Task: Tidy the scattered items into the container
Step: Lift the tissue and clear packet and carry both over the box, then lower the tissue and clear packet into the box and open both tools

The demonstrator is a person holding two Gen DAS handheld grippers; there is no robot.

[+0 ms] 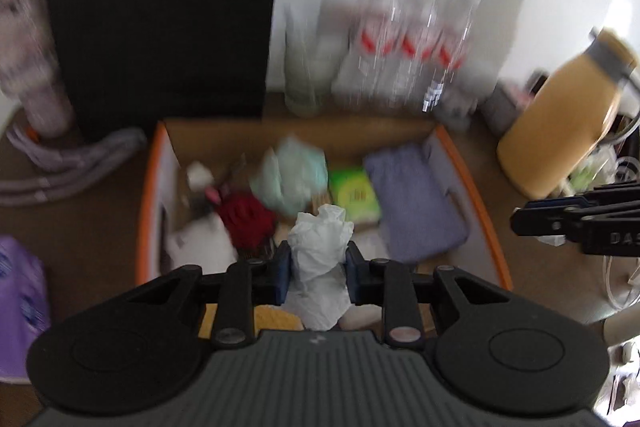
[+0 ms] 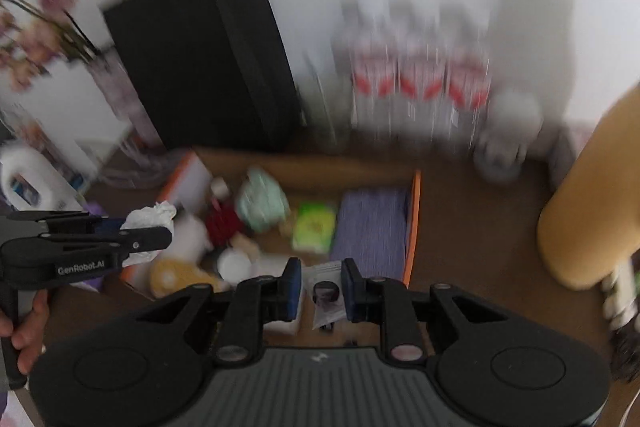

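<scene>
An orange-rimmed cardboard box (image 1: pixel 460 163) sits on the brown table and holds a purple cloth (image 1: pixel 416 203), a green packet (image 1: pixel 354 197), a pale green bag (image 1: pixel 290 177), a red item (image 1: pixel 246 217) and other things. My left gripper (image 1: pixel 318 269) is shut on a crumpled white tissue (image 1: pixel 320 247) and holds it over the box's near edge; it also shows in the right wrist view (image 2: pixel 148 239). My right gripper (image 2: pixel 322 289) holds a small clear packet (image 2: pixel 326 291) with a dark item inside, over the box (image 2: pixel 416 211) near the purple cloth (image 2: pixel 372 227).
Clear bottles with red labels (image 1: pixel 404 47) stand behind the box against the white wall. A black block (image 1: pixel 160 19) stands at the back left. A tan flask (image 1: pixel 568 123) stands to the right. A purple pack (image 1: pixel 20 307) lies at the left. Both views are blurred.
</scene>
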